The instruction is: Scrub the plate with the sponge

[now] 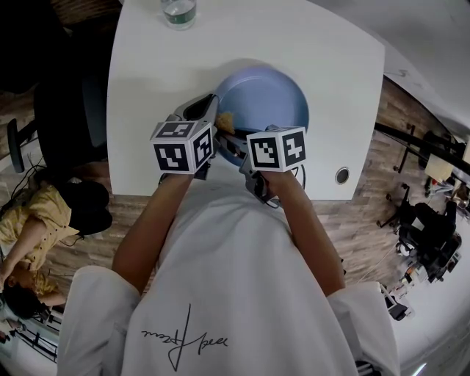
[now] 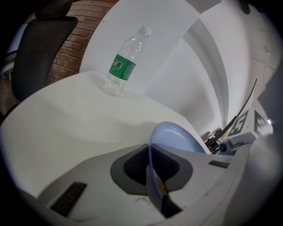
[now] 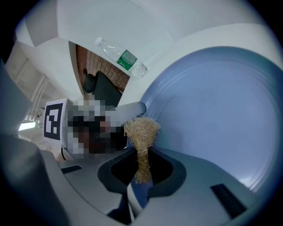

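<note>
Two closed grippers: left gripper (image 2: pixel 151 167) on plate (image 2: pixel 177 137) rim, right gripper (image 3: pixel 140 170) on sponge (image 3: pixel 141 131).

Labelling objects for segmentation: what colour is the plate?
Pale blue, plain with no pattern. The plate shows best in the right gripper view.

In head view the bottle (image 1: pixel 178 11) is cut off, the sponge (image 1: pixel 225 120) mostly hidden
</note>
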